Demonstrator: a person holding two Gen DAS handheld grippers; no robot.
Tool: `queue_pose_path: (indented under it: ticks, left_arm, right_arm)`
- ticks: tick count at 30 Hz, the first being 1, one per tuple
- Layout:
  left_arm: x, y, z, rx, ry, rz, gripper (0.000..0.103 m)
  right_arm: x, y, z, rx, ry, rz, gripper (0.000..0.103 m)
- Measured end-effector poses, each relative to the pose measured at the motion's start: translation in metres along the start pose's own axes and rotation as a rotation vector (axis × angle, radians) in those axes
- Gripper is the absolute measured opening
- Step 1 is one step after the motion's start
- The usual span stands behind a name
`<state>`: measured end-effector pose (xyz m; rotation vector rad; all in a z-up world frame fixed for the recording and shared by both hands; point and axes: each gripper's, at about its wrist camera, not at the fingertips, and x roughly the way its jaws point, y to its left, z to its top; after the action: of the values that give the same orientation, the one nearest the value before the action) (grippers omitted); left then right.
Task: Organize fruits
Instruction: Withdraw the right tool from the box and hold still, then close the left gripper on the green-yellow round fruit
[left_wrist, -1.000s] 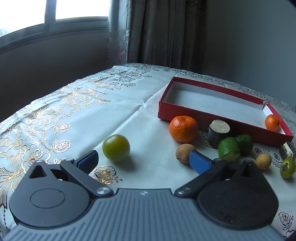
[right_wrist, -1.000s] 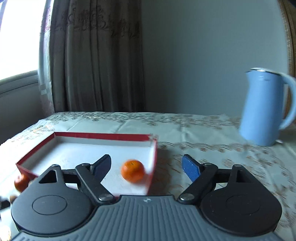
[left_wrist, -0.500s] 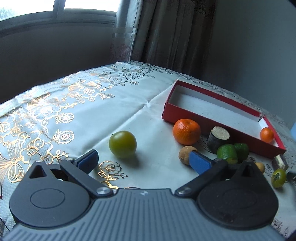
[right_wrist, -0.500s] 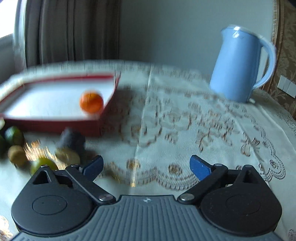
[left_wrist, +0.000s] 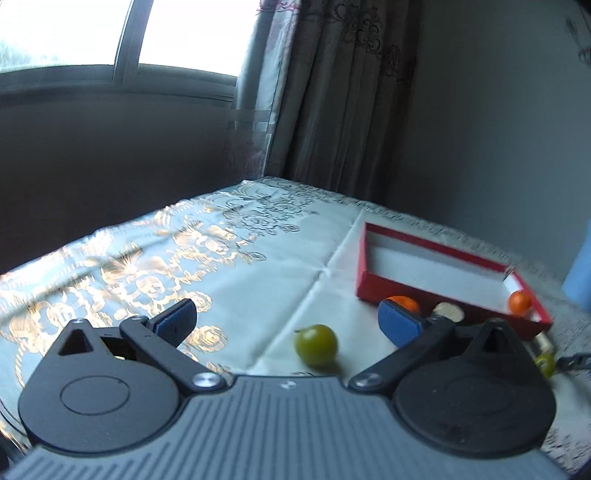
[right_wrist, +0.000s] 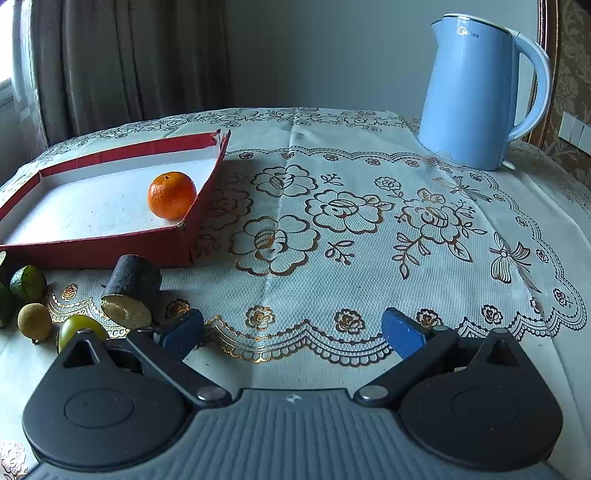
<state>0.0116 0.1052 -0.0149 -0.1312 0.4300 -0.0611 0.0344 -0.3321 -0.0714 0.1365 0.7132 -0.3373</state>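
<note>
Red box (right_wrist: 110, 242): I see one small orange (right_wrist: 171, 195) inside, right corner.
Left claw (left_wrist: 287, 320): apart, empty, green fruit (left_wrist: 316, 345) ahead.
Right claw (right_wrist: 293, 332): apart, empty, right of box.

Black tool (right_wrist: 291, 330), blue pads (right_wrist: 400, 332), silver pivot screws

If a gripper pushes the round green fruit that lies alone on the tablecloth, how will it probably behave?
The round green fruit is nearly a ball on flat cloth, so a side push would probably make it roll. Its skin looks smooth and shiny, so it might slip between the pads. It seems firm and small, so likely light, though softness cannot be judged.
</note>
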Motion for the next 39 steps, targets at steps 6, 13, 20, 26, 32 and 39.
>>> queue_pose_path:
  ticks: [6,13,20,26,32,39]
  left_arm:
    - [0.025,-0.018,-0.001,0.190,0.065,0.043,0.103]
    - [0.045,-0.030,-0.009,0.233,0.083,0.081,0.101]
    - [0.066,-0.030,-0.015,0.237,0.167,0.083,0.093]
    - [0.078,-0.028,-0.017,0.222,0.212,0.059,0.088]
    - [0.076,-0.022,-0.016,0.183,0.209,0.037,0.082]
    - [0.068,-0.025,-0.017,0.200,0.189,0.031,0.055]
  right_arm:
    - [0.000,0.000,0.000,0.000,0.000,0.000,0.103]
    - [0.000,0.000,0.000,0.000,-0.001,0.000,0.103]
    - [0.000,0.000,0.000,0.000,-0.001,0.000,0.103]
    - [-0.001,0.000,0.000,-0.001,-0.001,0.000,0.103]
    - [-0.001,0.000,0.000,-0.001,-0.002,0.000,0.103]
    - [-0.001,0.000,0.000,-0.001,-0.002,0.001,0.103]
